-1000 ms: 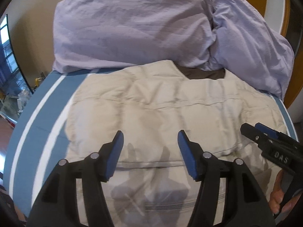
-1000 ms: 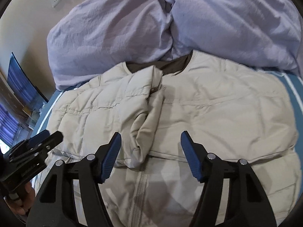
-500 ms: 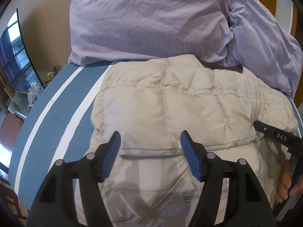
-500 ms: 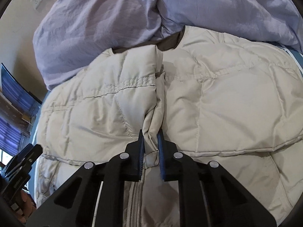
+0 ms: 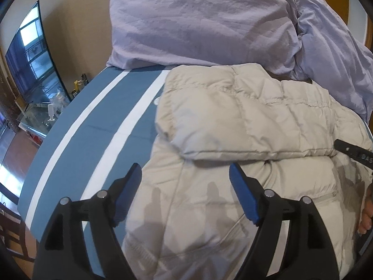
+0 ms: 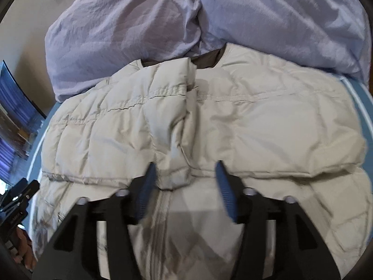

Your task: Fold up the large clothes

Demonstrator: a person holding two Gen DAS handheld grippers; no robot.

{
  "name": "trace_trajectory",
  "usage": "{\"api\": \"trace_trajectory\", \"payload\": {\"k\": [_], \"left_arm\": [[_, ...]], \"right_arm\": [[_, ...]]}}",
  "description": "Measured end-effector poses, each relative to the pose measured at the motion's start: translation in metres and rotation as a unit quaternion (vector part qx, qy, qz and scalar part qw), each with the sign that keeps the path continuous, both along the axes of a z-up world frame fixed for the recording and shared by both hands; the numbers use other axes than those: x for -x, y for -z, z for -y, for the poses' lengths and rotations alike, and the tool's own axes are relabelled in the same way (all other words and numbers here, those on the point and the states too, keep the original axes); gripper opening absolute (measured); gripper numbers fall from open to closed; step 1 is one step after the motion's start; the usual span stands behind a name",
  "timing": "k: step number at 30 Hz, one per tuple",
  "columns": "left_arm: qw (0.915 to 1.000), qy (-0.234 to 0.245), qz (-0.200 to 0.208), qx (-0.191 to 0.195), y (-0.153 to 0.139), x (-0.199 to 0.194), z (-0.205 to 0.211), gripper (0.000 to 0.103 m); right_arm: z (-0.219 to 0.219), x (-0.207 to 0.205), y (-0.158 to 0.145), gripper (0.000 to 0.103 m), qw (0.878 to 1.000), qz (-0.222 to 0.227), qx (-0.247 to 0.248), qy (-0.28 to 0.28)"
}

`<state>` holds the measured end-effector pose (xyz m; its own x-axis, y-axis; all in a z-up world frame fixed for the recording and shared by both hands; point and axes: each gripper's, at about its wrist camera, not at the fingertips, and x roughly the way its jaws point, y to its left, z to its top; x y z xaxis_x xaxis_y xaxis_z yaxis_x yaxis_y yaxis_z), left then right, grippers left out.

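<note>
A beige quilted puffer jacket point(image 5: 244, 126) lies flat on the bed, both sleeves folded in across its chest. It also shows in the right wrist view point(image 6: 268, 126). My left gripper point(image 5: 185, 177) is open and empty above the jacket's left lower edge. My right gripper point(image 6: 184, 170) is open and empty, its jaws either side of the folded sleeve's cuff point(image 6: 173, 170) at the jacket's middle. The zipper point(image 6: 160, 210) runs down below it. The right gripper's tip shows at the right edge of the left wrist view point(image 5: 354, 150).
Two lilac pillows point(image 5: 205, 21) point(image 6: 279, 16) lie at the head of the bed, touching the jacket's collar. The blue sheet with white stripes point(image 5: 93, 126) is bare to the left. A TV point(image 5: 28, 53) and a low cabinet stand beyond the bed's left edge.
My right gripper was shut on the folded sleeve half a second ago and has opened, letting it go. My left gripper has shifted left, staying open.
</note>
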<state>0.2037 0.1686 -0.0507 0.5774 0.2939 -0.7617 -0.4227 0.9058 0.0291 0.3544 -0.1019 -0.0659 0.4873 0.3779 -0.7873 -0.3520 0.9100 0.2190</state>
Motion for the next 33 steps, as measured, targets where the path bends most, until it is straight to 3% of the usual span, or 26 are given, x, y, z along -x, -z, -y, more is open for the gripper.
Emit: {"api": "trace_trajectory", "payload": {"k": [13, 17, 22, 27, 33], "left_arm": [[0.9999, 0.005, 0.000, 0.009, 0.008, 0.061, -0.007, 0.080], [0.9988, 0.010, -0.002, 0.047, 0.013, 0.086, -0.020, 0.080], [0.9959, 0.022, 0.002, 0.088, 0.019, 0.112, -0.028, 0.079], [0.9942, 0.039, -0.008, 0.099, 0.028, 0.122, -0.021, 0.074], [0.9925, 0.050, -0.013, 0.111, 0.036, 0.127, -0.015, 0.070]], "right_arm": [[0.081, 0.051, -0.011, 0.066, 0.999, 0.028, 0.020, 0.012], [0.130, 0.069, -0.011, 0.072, 0.999, 0.030, 0.041, 0.021], [0.195, 0.089, -0.005, 0.072, 0.997, 0.016, 0.051, 0.047], [0.240, 0.105, 0.011, 0.072, 0.997, -0.011, 0.033, 0.068], [0.255, 0.118, 0.023, 0.067, 0.998, -0.035, -0.007, 0.059]]}}
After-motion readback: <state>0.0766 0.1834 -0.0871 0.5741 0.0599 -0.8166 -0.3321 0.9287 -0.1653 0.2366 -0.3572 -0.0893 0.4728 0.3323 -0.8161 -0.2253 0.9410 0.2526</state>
